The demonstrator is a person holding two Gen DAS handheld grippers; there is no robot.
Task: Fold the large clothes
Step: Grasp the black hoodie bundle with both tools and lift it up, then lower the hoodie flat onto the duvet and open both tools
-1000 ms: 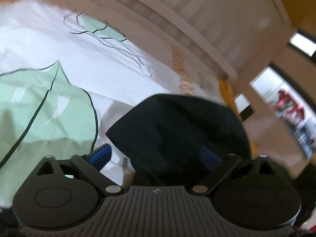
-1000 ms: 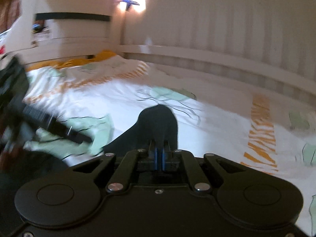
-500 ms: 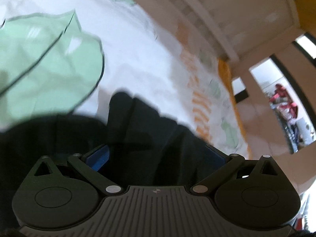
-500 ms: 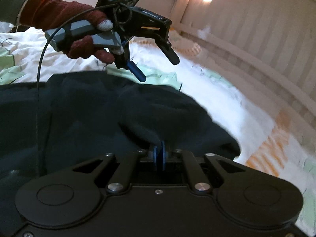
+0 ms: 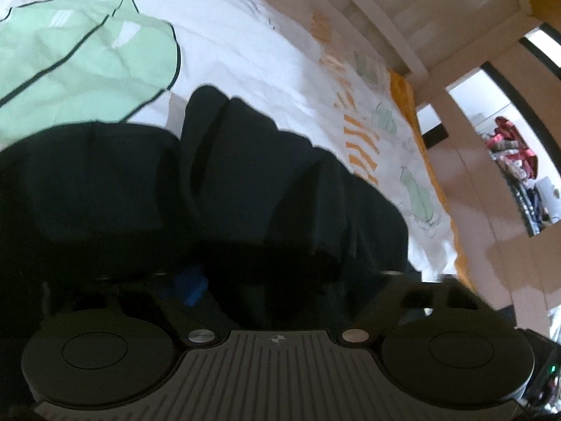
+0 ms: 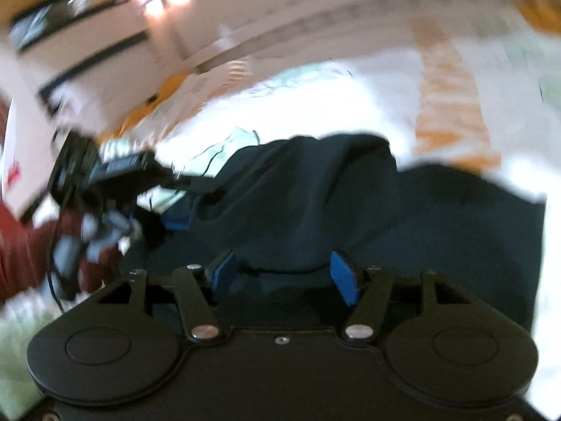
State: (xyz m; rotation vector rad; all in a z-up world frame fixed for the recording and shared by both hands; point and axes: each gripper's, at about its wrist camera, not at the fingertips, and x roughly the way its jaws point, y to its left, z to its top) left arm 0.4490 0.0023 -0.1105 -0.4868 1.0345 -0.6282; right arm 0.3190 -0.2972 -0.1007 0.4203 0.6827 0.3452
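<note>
The dark garment lies bunched in thick rolls on the bed toward its headboard edge, folding barely begun, while the left hand-held gripper is closing around a fold and the right hand-held gripper is opening, pads clear of cloth.

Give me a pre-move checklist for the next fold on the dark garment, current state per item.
1. Right claw clear of cloth: ok, jaws opening, pads apart, dark garment lying loose between them.
2. Left claw gripping the garment: cannot tell; jaws closing, fabric covers them.
3. Garment resting on the bedsheet: ok.
4. Garment flat: not ok, bunched in folds.
5. Claws apart from each other: ok, left claw off to the side.
6. Right view sharp enough: not ok, blurred.
</note>
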